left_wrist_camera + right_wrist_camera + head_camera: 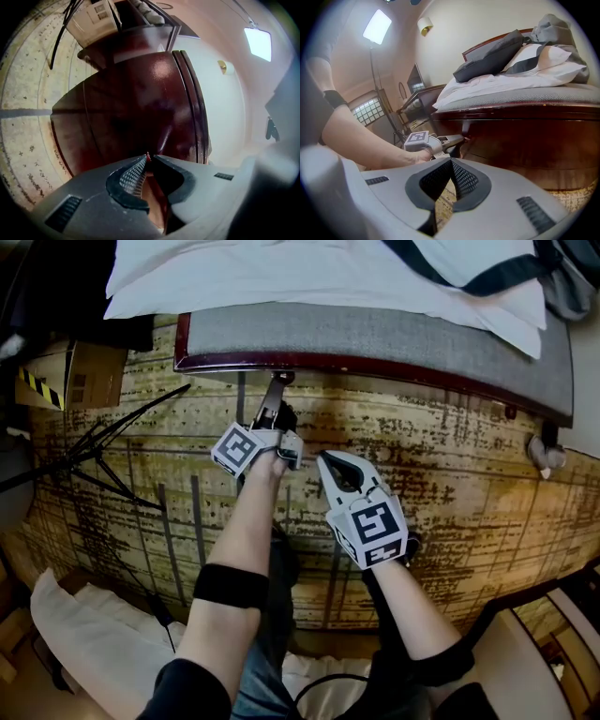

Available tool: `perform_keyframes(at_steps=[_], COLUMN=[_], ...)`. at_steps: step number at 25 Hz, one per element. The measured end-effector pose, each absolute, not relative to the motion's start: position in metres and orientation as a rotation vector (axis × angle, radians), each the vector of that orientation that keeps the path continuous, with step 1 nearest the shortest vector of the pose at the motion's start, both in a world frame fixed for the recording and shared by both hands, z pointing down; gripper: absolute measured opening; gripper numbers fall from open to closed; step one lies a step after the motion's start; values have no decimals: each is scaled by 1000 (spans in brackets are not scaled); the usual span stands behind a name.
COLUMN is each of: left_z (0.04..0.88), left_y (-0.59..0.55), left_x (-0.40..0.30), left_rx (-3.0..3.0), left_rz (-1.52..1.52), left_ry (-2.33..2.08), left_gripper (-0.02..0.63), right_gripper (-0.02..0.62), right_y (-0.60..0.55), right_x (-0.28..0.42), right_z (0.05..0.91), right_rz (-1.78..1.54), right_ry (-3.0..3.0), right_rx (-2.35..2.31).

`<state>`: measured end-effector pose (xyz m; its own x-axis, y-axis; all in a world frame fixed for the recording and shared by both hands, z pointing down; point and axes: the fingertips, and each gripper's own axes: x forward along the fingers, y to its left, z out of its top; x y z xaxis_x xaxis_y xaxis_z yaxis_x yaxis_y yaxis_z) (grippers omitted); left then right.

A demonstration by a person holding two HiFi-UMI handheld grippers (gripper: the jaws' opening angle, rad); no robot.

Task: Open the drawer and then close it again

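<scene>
Worn beige patterned carpet (450,484) meets the dark red wooden bed drawer (131,108). The left gripper (277,381) jaws seemingly pinch its thin edge. Near the drawer, the right gripper (325,463) jaws are pressed together, empty.

Drawer (136,105): glossy dark red-brown. Carpet (469,493): beige, brown dotted grid. Sheet (309,277): white. Mattress (375,338): grey. Left cube (236,450): black-white squares. Right pads (462,181): black, apparently fine mesh.
</scene>
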<state>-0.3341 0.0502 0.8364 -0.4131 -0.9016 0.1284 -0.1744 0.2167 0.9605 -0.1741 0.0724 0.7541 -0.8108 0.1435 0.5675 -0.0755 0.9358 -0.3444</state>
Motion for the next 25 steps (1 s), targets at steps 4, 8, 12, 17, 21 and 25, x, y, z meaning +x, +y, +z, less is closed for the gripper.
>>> perform_keyframes(at_steps=[4, 8, 12, 17, 21, 25], left_z=[835, 837, 835, 836, 836, 835], left_y=[52, 54, 65, 91, 113, 136], left_x=[-334, -328, -316, -292, -269, -247], left_rx=[1026, 1013, 998, 951, 920, 881], left_rz=[-1238, -1239, -1273, -1291, -1285, -1296], left_ry=[-1751, -1738, -1726, -1701, -1699, -1693], left_gripper=[48, 48, 48, 48, 48, 48], right_gripper=[3, 3, 3, 3, 3, 3], right_y=[84, 88, 88, 92, 104, 118], right_x=[-175, -171, -170, -161, -149, -133], right_z=[750, 751, 747, 739, 734, 730], right_rz=[458, 456, 462, 463, 461, 462], right_ry=[-2481, -2474, -2474, -2467, -2450, -2425], right_rx=[-73, -84, -84, -98, -133, -163])
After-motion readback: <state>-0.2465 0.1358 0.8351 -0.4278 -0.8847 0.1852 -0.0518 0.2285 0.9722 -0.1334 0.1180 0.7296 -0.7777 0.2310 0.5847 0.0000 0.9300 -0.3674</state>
